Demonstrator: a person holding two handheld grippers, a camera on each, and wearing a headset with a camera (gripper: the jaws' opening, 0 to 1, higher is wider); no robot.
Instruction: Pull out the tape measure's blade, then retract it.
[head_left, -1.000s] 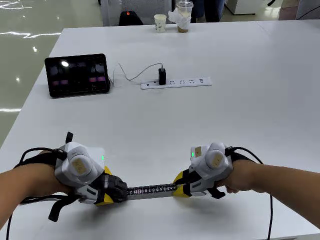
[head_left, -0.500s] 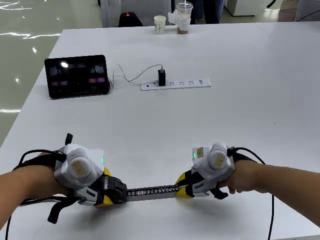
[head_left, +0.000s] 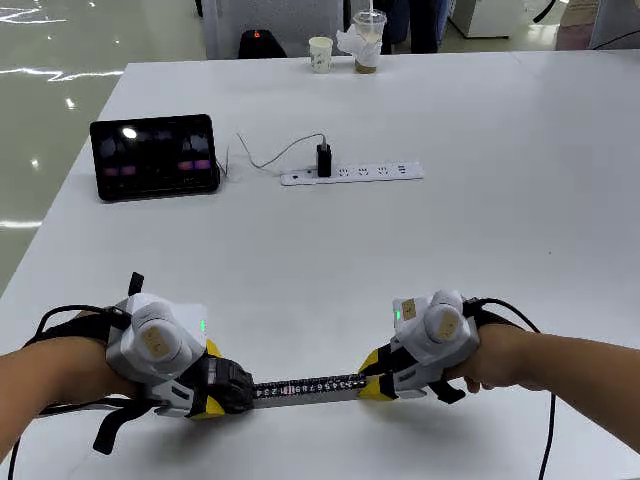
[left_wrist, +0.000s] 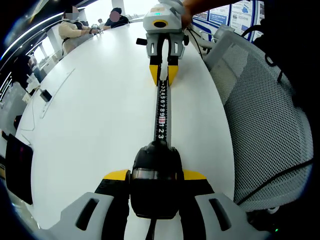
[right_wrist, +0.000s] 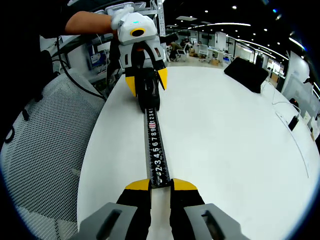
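A black tape measure case (head_left: 228, 387) (left_wrist: 156, 176) (right_wrist: 148, 95) sits low over the table's near edge, with my left gripper (head_left: 212, 390) (left_wrist: 156, 176) shut on it. Its dark blade (head_left: 305, 386) (left_wrist: 161, 109) (right_wrist: 156, 152), printed with white numbers, stretches straight out to the right. My right gripper (head_left: 374, 375) (right_wrist: 160, 184) is shut on the blade's end. In the left gripper view the right gripper (left_wrist: 163, 74) faces me from the far end of the blade. In the right gripper view the left gripper (right_wrist: 145, 80) holds the case opposite.
A dark tablet (head_left: 154, 156) stands at the back left of the white table (head_left: 480, 180). A white power strip (head_left: 352, 173) with a black plug and cable lies mid-table. Two cups (head_left: 320, 52) stand at the far edge. A mesh chair (left_wrist: 265, 125) is beside the near edge.
The right gripper has moved a little to the right, and the drawn-out stretch of blade between the grippers is slightly longer. The head camera has tilted a bit.
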